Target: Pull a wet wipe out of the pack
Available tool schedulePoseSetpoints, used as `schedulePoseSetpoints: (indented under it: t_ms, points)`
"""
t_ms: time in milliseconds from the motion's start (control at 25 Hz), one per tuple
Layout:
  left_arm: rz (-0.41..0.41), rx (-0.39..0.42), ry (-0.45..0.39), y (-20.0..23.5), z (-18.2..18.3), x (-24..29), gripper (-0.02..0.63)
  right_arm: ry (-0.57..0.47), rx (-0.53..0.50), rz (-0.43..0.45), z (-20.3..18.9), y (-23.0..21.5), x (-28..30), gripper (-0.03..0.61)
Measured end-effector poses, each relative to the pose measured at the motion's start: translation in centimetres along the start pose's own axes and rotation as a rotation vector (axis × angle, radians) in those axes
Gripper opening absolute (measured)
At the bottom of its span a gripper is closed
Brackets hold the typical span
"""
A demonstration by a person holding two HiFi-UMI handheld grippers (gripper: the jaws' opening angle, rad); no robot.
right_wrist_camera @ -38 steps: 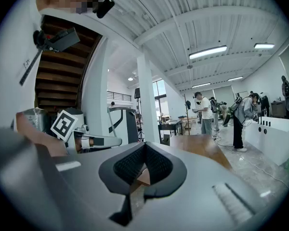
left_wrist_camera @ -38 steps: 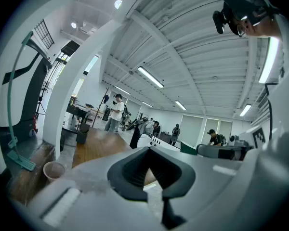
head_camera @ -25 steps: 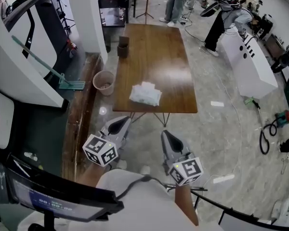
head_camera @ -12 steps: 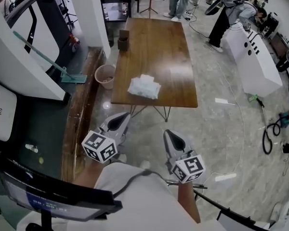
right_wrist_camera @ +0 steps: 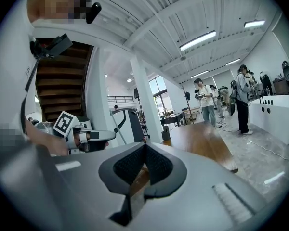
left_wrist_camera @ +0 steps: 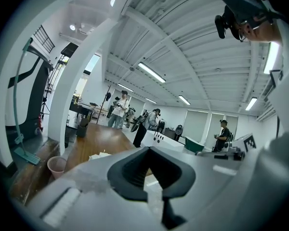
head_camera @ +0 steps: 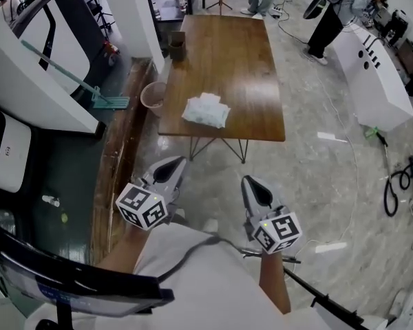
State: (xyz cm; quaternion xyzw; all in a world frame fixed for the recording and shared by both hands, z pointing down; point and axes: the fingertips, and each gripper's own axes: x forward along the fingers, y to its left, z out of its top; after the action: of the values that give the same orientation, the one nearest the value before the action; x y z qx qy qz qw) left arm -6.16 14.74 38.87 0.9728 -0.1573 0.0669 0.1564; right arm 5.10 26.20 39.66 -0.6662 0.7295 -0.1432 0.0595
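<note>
My left hand-held gripper (head_camera: 169,170) and right hand-held gripper (head_camera: 256,188) are both closed on nothing, short of the table (head_camera: 227,53). The head view shows the pack of wipes (head_camera: 206,111) lying near the table's near edge. My left gripper view catches its white top; my right gripper view shows tabletop, not the pack.

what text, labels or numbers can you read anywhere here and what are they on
Nothing reads clearly in any view.
The wet wipe pack on the table: no print can be made out.
The screen at lower left: too blurred to read.
The white machine at left: small dark mark, too small to read.
The cube on the left tongs and cube on the right tongs: square marker patterns only, no letters.
</note>
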Motion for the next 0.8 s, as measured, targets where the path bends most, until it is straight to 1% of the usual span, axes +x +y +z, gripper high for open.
schedulePoseSetpoints:
  t_ms: [360, 560, 800]
  points:
    - [0.016, 0.009, 0.018, -1.4, -0.8, 1.0, 0.003, -0.009, 0.053, -0.016, -0.8, -2.8, -2.3, 0.008]
    - [0.018, 0.022, 0.021, -1.2, -0.2, 2.2, 0.005, -0.023, 0.065, -0.003, -0.4, -3.4, -1.8, 0.008]
    - [-0.001, 0.023, 0.029, -0.8, 0.2, 3.8, 0.004, -0.029, 0.070, 0.000, 0.1, -4.5, -1.0, 0.008]
